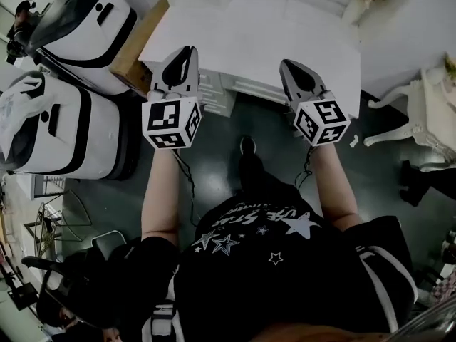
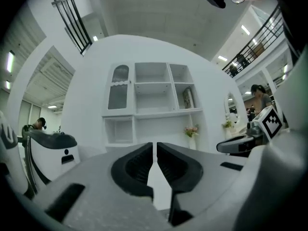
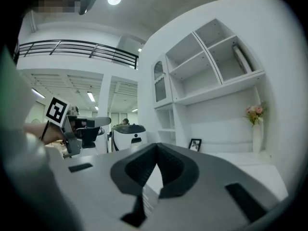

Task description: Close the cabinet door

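ahead of both grippers, a white desk (image 1: 271, 27) stands on a dark floor (image 1: 214, 159), backed by a white shelf unit (image 2: 154, 102). left gripper (image 2: 155, 146): jaws parted by a thin slit, nothing between. right gripper (image 3: 155, 147): jaws together, empty. cabinet door (image 2: 119, 88), arched and glazed, above and left of the left gripper, well apart, seemingly flush with the unit. flower vase (image 2: 191, 134) to its right; white machines (image 1: 78, 20) to its left.
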`<control>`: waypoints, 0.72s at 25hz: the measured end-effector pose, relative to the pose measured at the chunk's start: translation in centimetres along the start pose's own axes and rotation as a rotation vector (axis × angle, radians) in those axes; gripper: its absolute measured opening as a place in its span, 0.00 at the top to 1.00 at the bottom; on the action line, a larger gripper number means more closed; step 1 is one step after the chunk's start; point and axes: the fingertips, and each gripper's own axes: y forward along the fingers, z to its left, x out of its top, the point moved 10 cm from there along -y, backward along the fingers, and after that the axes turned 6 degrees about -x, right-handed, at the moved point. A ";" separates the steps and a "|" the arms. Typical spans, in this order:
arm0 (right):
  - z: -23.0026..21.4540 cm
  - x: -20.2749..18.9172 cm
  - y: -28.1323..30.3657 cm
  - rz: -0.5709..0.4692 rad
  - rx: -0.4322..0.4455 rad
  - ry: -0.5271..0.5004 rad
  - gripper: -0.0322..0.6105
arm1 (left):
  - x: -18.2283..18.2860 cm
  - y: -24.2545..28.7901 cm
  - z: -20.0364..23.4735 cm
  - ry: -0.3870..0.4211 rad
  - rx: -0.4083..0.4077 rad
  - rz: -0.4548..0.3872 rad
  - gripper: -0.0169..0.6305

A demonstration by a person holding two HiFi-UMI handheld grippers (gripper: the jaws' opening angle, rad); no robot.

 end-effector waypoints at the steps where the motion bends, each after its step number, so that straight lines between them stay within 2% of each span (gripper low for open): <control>1: 0.6 -0.4 -1.7 0.013 -0.005 -0.004 0.94 | -0.7 -1.3 -1.2 -0.017 -0.016 0.006 0.92; 4: 1.8 -1.4 -6.3 0.037 -0.022 -0.006 0.94 | -2.9 -4.5 -4.7 -0.077 -0.061 0.030 0.92; 7: 2.0 -2.2 -10.5 0.051 -0.042 0.015 0.94 | -5.2 -6.8 -7.8 -0.139 -0.104 0.094 0.92; 10: 1.5 -2.6 -13.7 0.077 -0.064 0.012 0.94 | -6.9 -8.9 -10.1 -0.178 -0.112 0.147 0.92; 14: 0.4 -2.8 -16.9 0.073 -0.081 0.025 0.94 | -7.4 -10.7 -13.0 -0.188 -0.094 0.165 0.92; 18: -0.5 -3.5 -20.5 0.078 -0.050 0.022 0.94 | -7.6 -12.2 -17.2 -0.164 -0.095 0.195 0.92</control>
